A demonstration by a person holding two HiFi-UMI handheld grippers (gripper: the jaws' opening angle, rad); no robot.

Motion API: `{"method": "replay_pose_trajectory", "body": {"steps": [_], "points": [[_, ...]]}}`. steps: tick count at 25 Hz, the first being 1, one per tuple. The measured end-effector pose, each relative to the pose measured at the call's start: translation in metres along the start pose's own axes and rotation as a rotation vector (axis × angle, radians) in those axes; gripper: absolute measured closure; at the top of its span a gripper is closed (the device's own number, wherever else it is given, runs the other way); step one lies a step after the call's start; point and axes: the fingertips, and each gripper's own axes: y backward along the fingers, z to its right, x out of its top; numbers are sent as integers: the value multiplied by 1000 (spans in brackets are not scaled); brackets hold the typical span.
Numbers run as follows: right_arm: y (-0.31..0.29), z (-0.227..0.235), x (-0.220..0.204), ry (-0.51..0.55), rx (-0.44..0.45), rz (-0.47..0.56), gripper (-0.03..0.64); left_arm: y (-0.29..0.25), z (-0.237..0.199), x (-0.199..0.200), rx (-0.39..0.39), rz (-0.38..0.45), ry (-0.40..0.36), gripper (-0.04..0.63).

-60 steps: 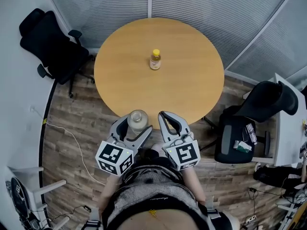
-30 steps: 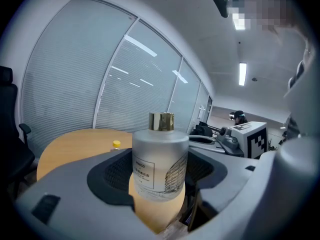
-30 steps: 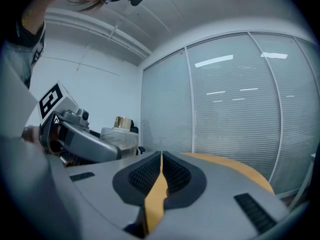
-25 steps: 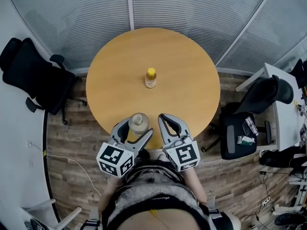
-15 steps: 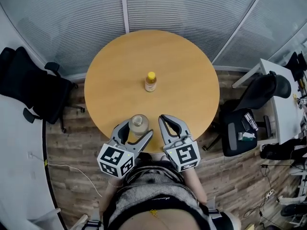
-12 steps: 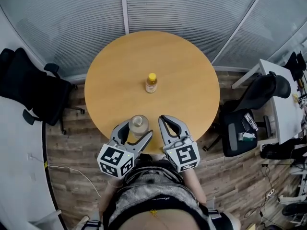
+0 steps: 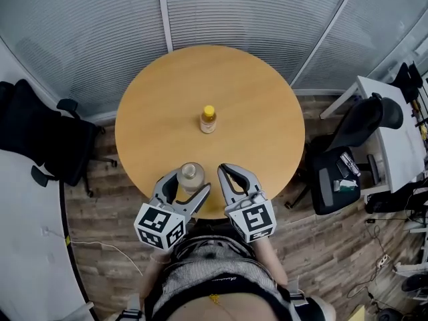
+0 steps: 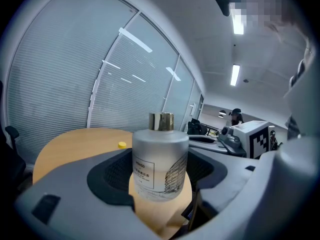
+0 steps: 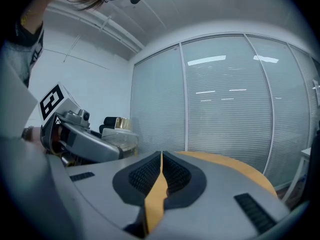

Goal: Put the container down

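My left gripper (image 7: 186, 182) is shut on a frosted glass container (image 7: 190, 177) with a gold cap, held over the near edge of the round wooden table (image 7: 254, 112). In the left gripper view the container (image 8: 160, 161) stands upright between the jaws, its label facing me. My right gripper (image 7: 225, 174) sits just to the right, jaws together and holding nothing; in its own view the right gripper (image 9: 161, 160) shows its pads touching, with the container (image 9: 120, 132) off to the left. A small yellow-capped bottle (image 7: 208, 120) stands near the table's middle.
Black office chairs stand at the left (image 7: 40, 139) and right (image 7: 348, 152) of the table. A white desk (image 7: 394, 119) is at the far right. Blinds over glass walls (image 7: 221, 19) curve behind the table. Wooden flooring surrounds it.
The view has shifted as I stepped closer: the table now lies nearer under the grippers. The left gripper still holds the container and the right stays shut.
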Motion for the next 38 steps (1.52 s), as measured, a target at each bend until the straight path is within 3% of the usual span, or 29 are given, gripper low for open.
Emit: {"method": "replay_pose_trajectory", "body": {"steps": [11,20,38], "points": [[4,62,5,-7,17,10,594,-52,9,14,52,-12,0,255],[4,119,16,-1,54,33,594,-97,23,42,103,34,5,255],[16,171,-1,14,182,9,594,-142,52,43,217,59,48,255]]}}
